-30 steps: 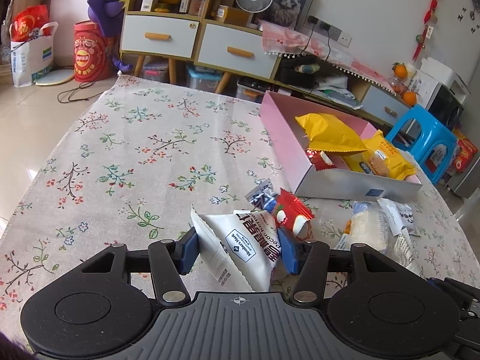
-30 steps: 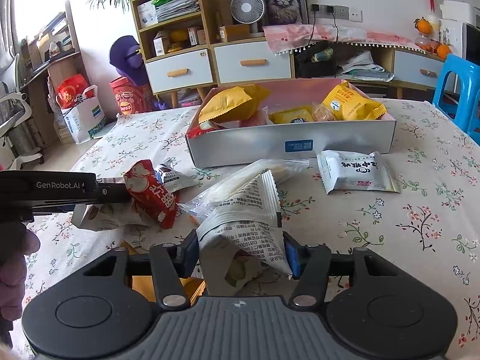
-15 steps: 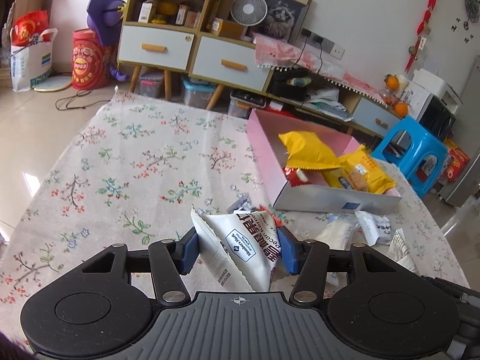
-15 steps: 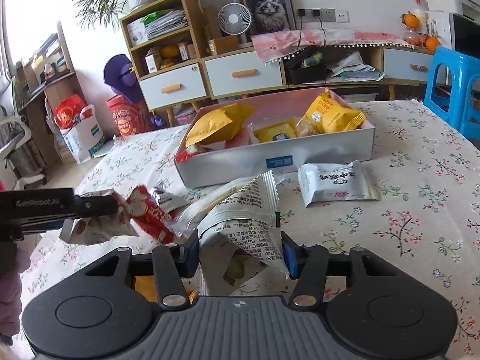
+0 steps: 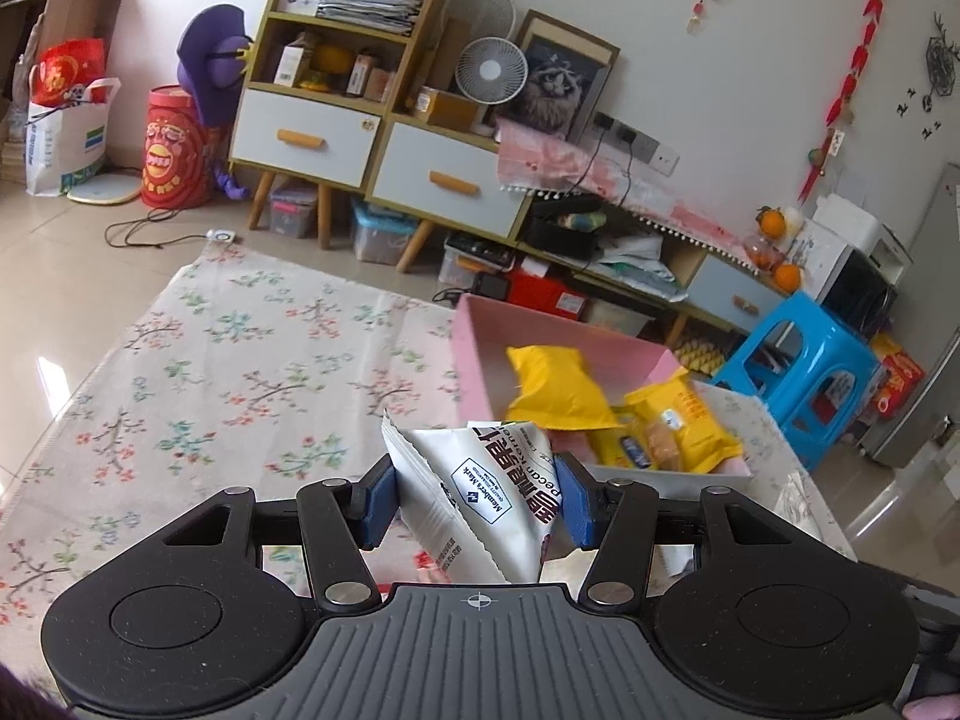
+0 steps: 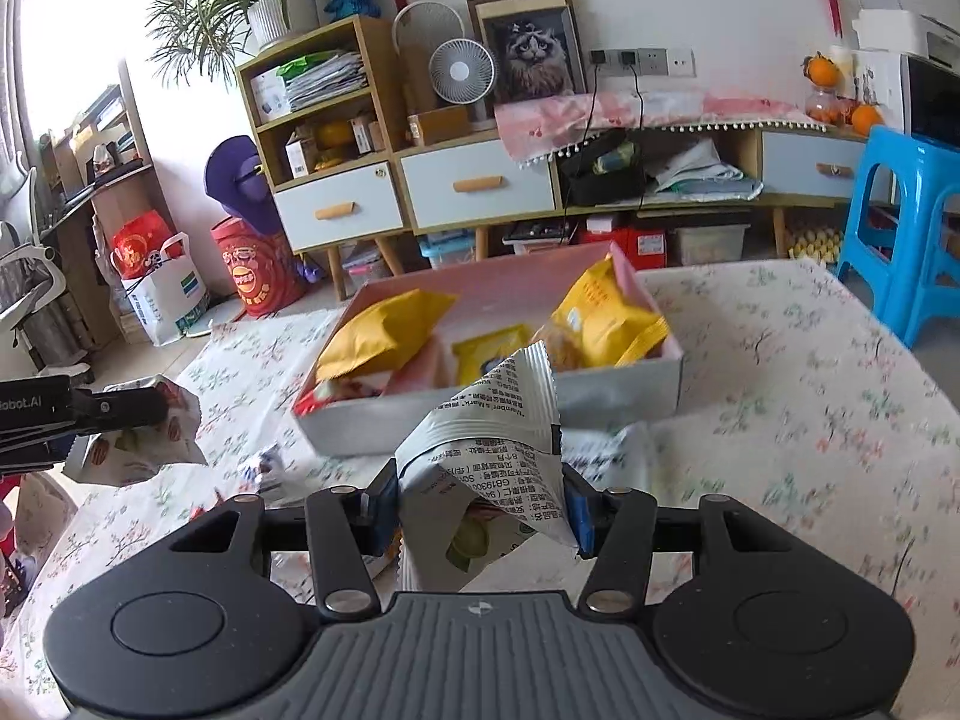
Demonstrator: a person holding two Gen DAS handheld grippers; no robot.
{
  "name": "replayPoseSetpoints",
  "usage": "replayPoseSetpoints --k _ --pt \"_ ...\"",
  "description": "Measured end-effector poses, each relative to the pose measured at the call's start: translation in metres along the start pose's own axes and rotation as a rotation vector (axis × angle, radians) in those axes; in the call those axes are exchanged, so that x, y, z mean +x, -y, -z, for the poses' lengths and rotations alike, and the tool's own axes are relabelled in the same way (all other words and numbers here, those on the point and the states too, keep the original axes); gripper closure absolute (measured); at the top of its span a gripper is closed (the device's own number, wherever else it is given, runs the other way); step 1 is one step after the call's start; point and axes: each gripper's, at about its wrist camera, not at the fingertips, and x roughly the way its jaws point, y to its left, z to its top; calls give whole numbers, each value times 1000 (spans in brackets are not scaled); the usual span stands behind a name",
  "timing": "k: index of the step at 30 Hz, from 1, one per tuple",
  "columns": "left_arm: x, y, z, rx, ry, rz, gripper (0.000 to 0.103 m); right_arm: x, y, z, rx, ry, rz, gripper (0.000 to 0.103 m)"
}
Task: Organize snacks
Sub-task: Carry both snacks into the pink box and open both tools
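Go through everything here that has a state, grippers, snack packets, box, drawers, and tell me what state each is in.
left gripper: shut on white pecan packet
white pecan packet: held clear of the tablecloth
right gripper: shut on grey printed packet
grey printed packet: held, crumpled
pink box: open, partly filled
yellow packets: lying inside the pink box
cabinet drawers: closed
desk fan: blades look still

Tablecloth [image 5: 240, 372]: beige w/ small floral sprigs in red, green, blue. Box [image 6: 498, 408]: pink inside, grey-white outside. In box: yellow packets [image 5: 555, 387], one w/ orange print [image 6: 606, 318]. Packet in left gripper [image 5: 477, 498]: white w/ blue diamond logo, black lettering [image 5: 480, 492]. Packet in right gripper [image 6: 480, 507]: white-grey w/ dense black text [image 6: 498, 432]. Gripper pads [image 5: 378, 498]: blue; bodies black. Stool [image 6: 900, 228]: bright blue.
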Motion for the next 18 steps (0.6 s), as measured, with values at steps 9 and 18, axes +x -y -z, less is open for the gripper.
replayPoseSetpoints --k 9,18 --pt "23 31 5 20 -18 5 51 13 22 -22 -4 44 -48 62" --pt "57 54 -4 70 -12 7 51 39 43 -41 0 55 -85 62"
